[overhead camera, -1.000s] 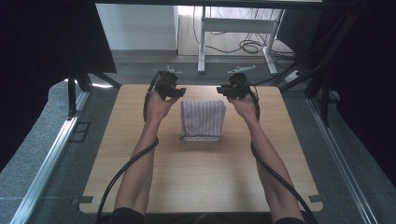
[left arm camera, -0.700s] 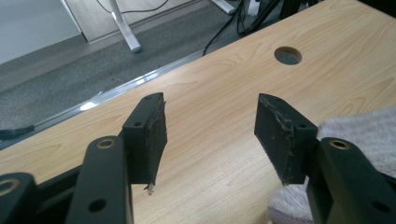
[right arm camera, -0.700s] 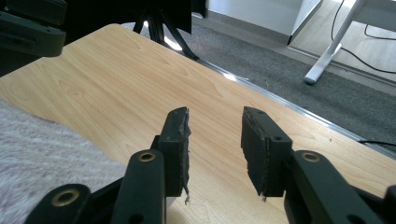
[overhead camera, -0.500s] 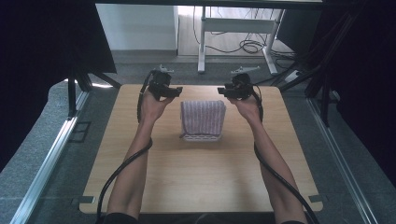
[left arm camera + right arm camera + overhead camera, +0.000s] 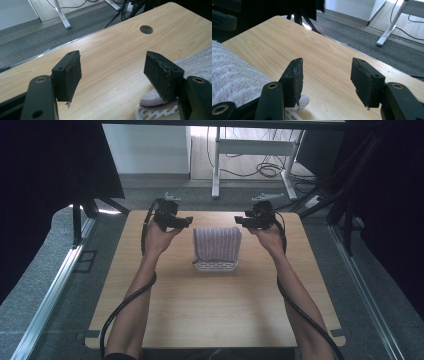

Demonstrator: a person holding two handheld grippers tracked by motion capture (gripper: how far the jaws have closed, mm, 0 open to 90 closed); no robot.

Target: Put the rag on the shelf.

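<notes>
A folded pinkish striped towel (image 5: 217,243) lies draped over a white lattice tray (image 5: 215,266) at the far middle of the wooden table (image 5: 210,315). My left gripper (image 5: 188,221) hovers just left of the towel's far corner and my right gripper (image 5: 239,221) just right of the other far corner. Both sets of jaws have just been opening and hold nothing. In the left gripper view the left gripper (image 5: 115,72) is open over bare wood, with the towel (image 5: 192,62) and the tray (image 5: 153,114) at the lower right. In the right gripper view the right gripper (image 5: 328,80) is open, the towel (image 5: 232,77) at its left.
A round cable hole (image 5: 146,29) sits in the table near its far edge. Behind the table are grey floor, a white desk frame (image 5: 217,165) and loose cables (image 5: 265,169). Black curtains and stands flank both sides. Metal rails run along the floor.
Both grippers have let go of the towel's far corners and their jaws stand wider. The left gripper has drawn a little to the left, away from the towel. The towel lies still.
</notes>
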